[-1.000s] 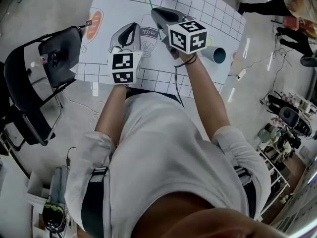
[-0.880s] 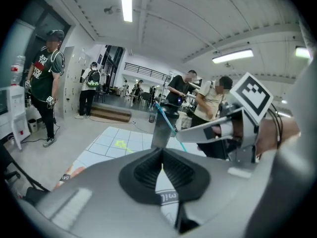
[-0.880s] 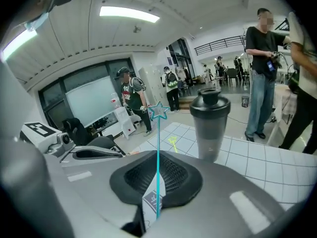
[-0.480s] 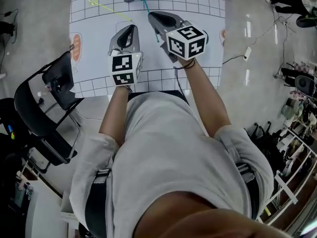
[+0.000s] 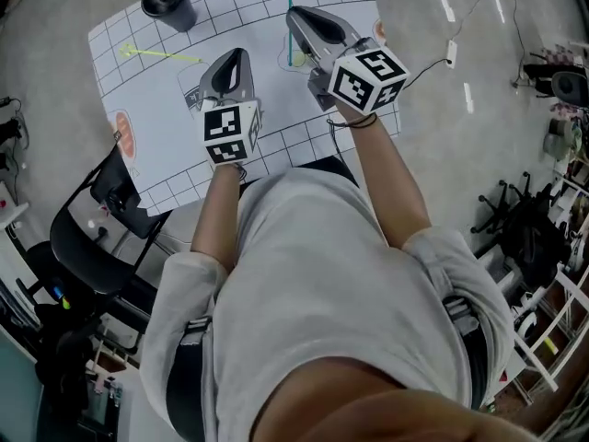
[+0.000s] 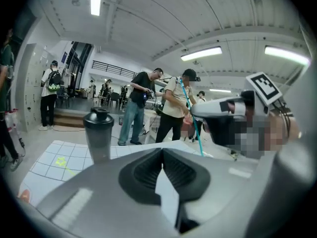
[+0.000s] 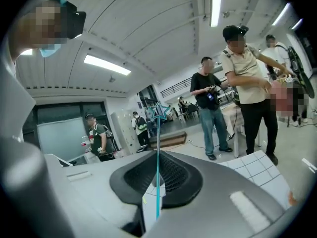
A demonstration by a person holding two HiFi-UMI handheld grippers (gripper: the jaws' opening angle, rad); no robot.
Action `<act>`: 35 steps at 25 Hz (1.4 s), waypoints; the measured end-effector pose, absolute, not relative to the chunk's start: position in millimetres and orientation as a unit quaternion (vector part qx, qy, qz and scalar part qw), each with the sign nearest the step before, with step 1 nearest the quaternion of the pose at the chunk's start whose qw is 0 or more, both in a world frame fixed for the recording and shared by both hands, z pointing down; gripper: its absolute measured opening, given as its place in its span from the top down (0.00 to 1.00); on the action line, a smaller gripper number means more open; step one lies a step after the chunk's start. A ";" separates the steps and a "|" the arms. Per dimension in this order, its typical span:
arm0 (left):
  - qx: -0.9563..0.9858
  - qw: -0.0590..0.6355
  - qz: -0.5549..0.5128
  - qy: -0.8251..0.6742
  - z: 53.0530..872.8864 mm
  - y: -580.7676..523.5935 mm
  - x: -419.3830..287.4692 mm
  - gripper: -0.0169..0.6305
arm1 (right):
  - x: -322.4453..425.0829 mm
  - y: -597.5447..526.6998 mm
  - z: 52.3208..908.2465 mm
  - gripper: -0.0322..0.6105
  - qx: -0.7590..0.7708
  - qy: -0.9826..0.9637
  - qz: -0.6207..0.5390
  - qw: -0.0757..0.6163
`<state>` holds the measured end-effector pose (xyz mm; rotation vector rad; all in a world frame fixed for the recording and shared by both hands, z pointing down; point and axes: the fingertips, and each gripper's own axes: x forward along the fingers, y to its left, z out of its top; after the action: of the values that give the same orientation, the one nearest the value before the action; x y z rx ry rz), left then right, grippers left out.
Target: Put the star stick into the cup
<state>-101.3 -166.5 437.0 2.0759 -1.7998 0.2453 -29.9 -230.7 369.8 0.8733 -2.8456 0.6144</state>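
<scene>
**Star stick (image 7: 158,152) clamped in right gripper (image 7: 157,185), cup (image 5: 167,1) off at upper left**

Right gripper, at the upper centre of the head view (image 5: 297,14), has its jaws closed to a narrow slit on the thin teal shaft of the star stick. In the right gripper view the shaft rises straight up from between the dark ribbed pads, with the outlined star head at its top.

Left gripper (image 6: 161,155), just left of the right one in the head view (image 5: 236,55), has its jaws pressed fully together with nothing between them. It hangs above the white grid mat (image 5: 156,109).

The cup is a tall dark tumbler with a lid on. It stands upright near the mat's far corner, at the upper left of the head view, well apart from both grippers. In the left gripper view it stands left of centre (image 6: 99,133), with the star stick (image 6: 194,120) right of centre. A yellow stick (image 5: 164,56) lies flat on the mat between the cup and the left gripper.

A second ago the cup sat at the top centre of the head view, just beyond the right gripper's tip; now it is far over to the left, and the whole mat has turned in the frame. The star stick then leaned toward the upper left from the jaws; now it runs nearly straight up to the top edge. Both grips are unchanged.
</scene>
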 end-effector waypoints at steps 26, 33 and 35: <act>0.788 0.200 0.137 -0.566 456.7 -176.3 -20.5 0.97 | 119.5 -249.2 438.4 0.93 0.475 -0.848 0.235 0.012; 0.787 0.204 0.140 -0.565 461.6 -170.5 -20.1 0.97 | 130.2 -233.5 471.8 0.93 0.493 -0.822 0.282 0.047; 0.787 0.205 0.139 -0.564 462.2 -169.8 -19.9 0.97 | 130.0 -230.7 477.2 0.93 0.491 -0.821 0.287 0.057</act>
<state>-19.9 -169.8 462.2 2.1947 -1.5727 0.3886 130.0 -230.7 477.2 1.4872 -2.4882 0.8715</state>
